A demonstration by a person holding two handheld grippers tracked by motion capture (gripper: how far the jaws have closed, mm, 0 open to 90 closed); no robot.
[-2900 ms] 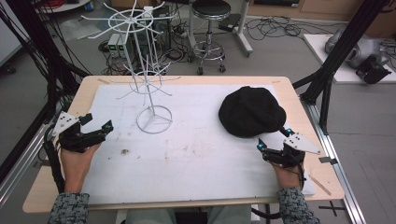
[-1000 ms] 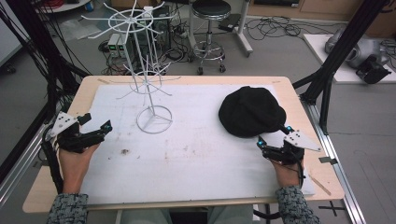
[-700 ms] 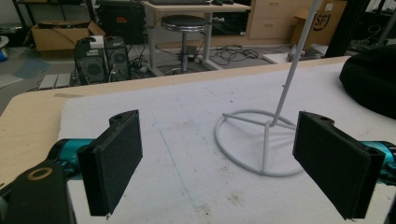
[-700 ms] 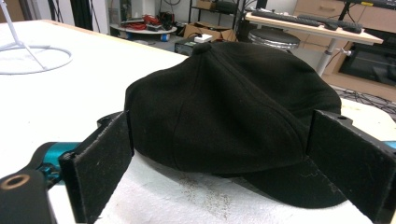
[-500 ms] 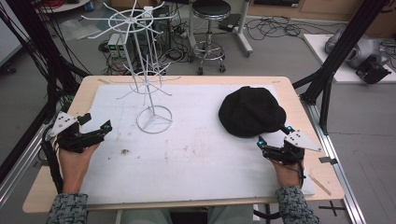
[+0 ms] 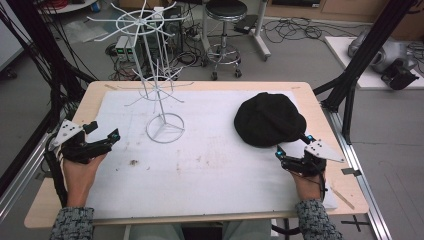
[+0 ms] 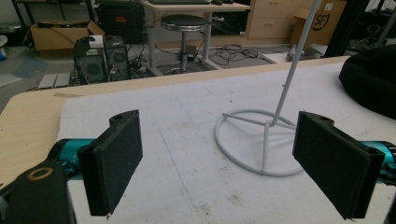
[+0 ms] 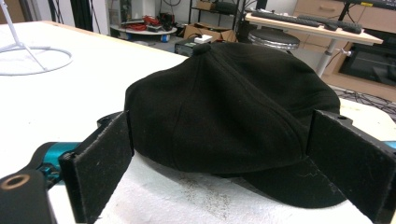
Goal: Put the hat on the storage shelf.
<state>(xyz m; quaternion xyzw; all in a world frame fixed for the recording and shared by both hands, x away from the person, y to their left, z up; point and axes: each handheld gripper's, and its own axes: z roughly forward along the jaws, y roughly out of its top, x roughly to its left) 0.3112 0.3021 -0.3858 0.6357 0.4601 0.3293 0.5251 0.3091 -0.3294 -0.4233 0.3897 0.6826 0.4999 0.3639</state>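
A black cap (image 6: 269,119) (image 8: 233,112) lies crown up on the white mat (image 6: 210,160), right of centre. Just in front of its brim sits my right gripper (image 6: 293,145) (image 8: 229,172), open, its jaws spread either side of the brim and apart from it. A white wire hat stand (image 6: 159,85) rises from a ring base (image 6: 165,128) (image 7: 254,140) at the back left of the mat. My left gripper (image 6: 104,131) (image 7: 233,168) rests open near the table's left edge, pointing at that base, nothing between its jaws. The cap's edge (image 7: 371,84) shows at the right of the left gripper view.
The wooden table (image 6: 70,190) has bare margins around the mat. A stool (image 6: 224,30), computer boxes and cables stand on the floor behind. Black frame posts (image 6: 360,65) flank the table at right and left. A small dark speck (image 6: 134,162) lies on the mat.
The right gripper has shifted slightly left and toward the cap since 2.9 s ago. The left gripper has barely moved. Cap and stand are still.
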